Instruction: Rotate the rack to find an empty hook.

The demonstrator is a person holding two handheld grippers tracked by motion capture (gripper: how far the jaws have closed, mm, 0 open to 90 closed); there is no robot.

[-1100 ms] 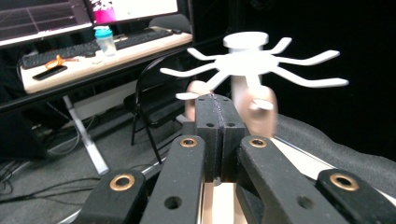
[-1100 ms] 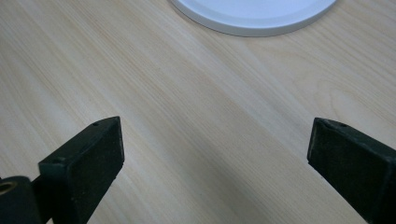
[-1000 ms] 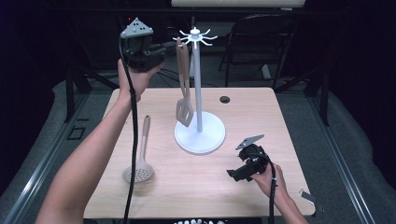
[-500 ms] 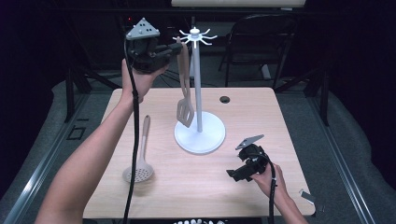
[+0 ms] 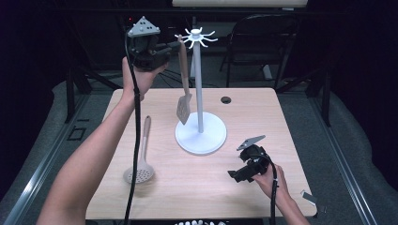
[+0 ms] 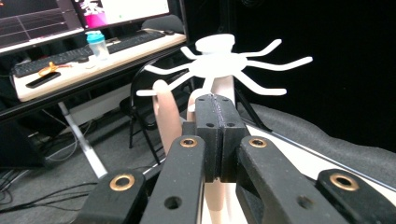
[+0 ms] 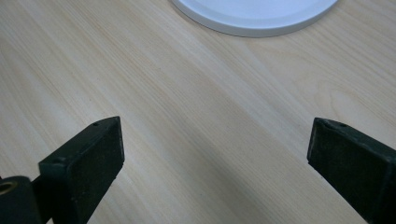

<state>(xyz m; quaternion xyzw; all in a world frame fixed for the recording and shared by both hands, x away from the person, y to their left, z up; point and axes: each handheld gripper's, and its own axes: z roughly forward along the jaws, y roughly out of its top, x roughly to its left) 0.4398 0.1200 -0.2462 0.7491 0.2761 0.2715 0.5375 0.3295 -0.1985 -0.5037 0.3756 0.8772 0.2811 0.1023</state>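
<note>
Left gripper: black two-jaw tool with a grey three-cornered plate on top, held high over the far left of the table. Jaws pressed together; in the left gripper view the pads meet face to face. They stand at the top end of the pale wooden slotted spatula, whose handle shows just beside the closed pads. Whether the pads pinch it cannot be told.

Spatula: hangs upright beside the post of the stand, blade low, above the stand's base, handle tip up at the hooks.

White utensil stand: slim post, round flat base, ring of curved hooks at the top; set mid-table.

Right gripper: black, resting low at the near right of the table, well apart from the stand. Jaws spread wide in the right gripper view, bare wood between them, edge of the white base beyond.

Pale wooden skimmer spoon with perforated round bowl: flat on the table, left of the stand.

Light wooden table: small dark round piece near its far edge.
</note>
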